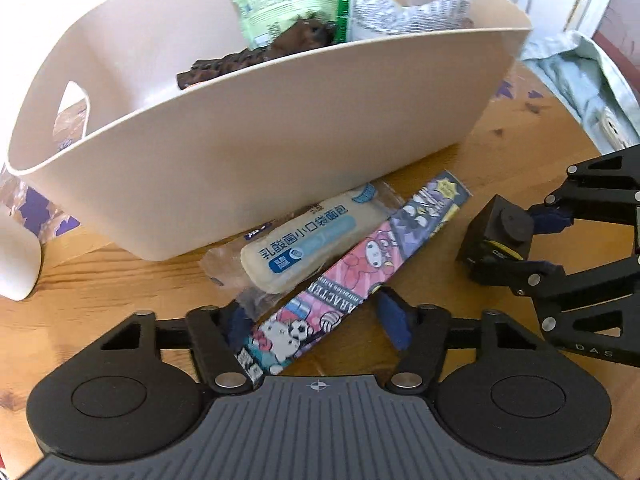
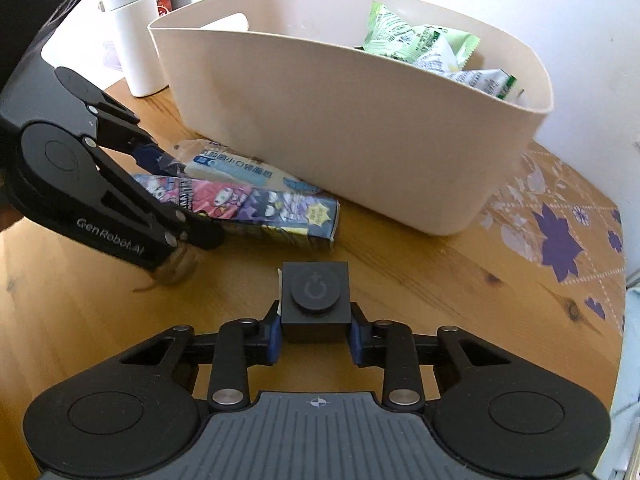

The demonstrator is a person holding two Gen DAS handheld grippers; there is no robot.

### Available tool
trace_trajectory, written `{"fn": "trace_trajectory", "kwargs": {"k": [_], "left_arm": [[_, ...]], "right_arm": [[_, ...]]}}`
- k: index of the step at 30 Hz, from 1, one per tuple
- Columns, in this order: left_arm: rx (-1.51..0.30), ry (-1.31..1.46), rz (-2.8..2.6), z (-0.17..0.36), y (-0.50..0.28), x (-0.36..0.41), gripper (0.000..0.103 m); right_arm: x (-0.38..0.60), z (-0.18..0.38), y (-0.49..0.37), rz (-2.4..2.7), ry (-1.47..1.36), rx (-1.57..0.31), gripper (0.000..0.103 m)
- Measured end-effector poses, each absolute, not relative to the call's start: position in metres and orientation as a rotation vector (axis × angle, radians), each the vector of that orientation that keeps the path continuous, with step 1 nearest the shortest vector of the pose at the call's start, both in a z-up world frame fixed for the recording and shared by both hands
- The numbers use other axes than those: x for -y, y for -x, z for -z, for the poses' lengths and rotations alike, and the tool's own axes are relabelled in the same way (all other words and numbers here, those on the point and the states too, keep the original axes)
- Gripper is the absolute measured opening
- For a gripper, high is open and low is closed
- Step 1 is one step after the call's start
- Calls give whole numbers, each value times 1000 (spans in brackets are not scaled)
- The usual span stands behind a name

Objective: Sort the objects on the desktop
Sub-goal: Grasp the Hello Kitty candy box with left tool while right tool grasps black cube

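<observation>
While my right gripper (image 2: 316, 334) is closed on the black cube (image 2: 314, 300), its blue pads pressing both sides, my left gripper (image 1: 316, 322) stands wide open around the near end of the cartoon box (image 1: 352, 276); I cannot tell if the pads touch it. The box lies flat on the wooden table (image 2: 440, 280), touching the wrapped bread (image 1: 304, 244), which lies against the wall of the beige bin (image 1: 280, 152). Green snack bags (image 2: 416, 46) are inside the bin. A white bottle (image 2: 132, 32) stands beyond its left end.
</observation>
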State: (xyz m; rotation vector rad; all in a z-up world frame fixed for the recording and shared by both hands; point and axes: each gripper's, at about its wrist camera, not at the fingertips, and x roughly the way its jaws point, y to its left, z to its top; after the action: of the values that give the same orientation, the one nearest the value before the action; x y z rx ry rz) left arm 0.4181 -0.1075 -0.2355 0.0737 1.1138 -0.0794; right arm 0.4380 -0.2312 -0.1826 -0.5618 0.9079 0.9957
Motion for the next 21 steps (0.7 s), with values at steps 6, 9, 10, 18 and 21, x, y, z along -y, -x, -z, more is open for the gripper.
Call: {"fn": "trace_trajectory", "kwargs": {"k": [6, 9, 10, 18, 21], "left_arm": [[-1104, -162, 167, 233, -404, 126, 32], [-1100, -198, 209, 233, -397, 138, 26], [-1096, -197, 208, 233, -395, 140, 25], [-1048, -267, 250, 231, -383, 158, 23], [-1030, -267, 257, 224, -379, 160, 23]], "right_arm": [[246, 180, -435, -990, 582, -900, 29], [254, 180, -430, -980, 581, -900, 29], [257, 180, -430, -975, 573, -903, 29], [280, 164, -424, -929, 466, -906, 29], [285, 154, -424, -916, 438, -890, 29]]}}
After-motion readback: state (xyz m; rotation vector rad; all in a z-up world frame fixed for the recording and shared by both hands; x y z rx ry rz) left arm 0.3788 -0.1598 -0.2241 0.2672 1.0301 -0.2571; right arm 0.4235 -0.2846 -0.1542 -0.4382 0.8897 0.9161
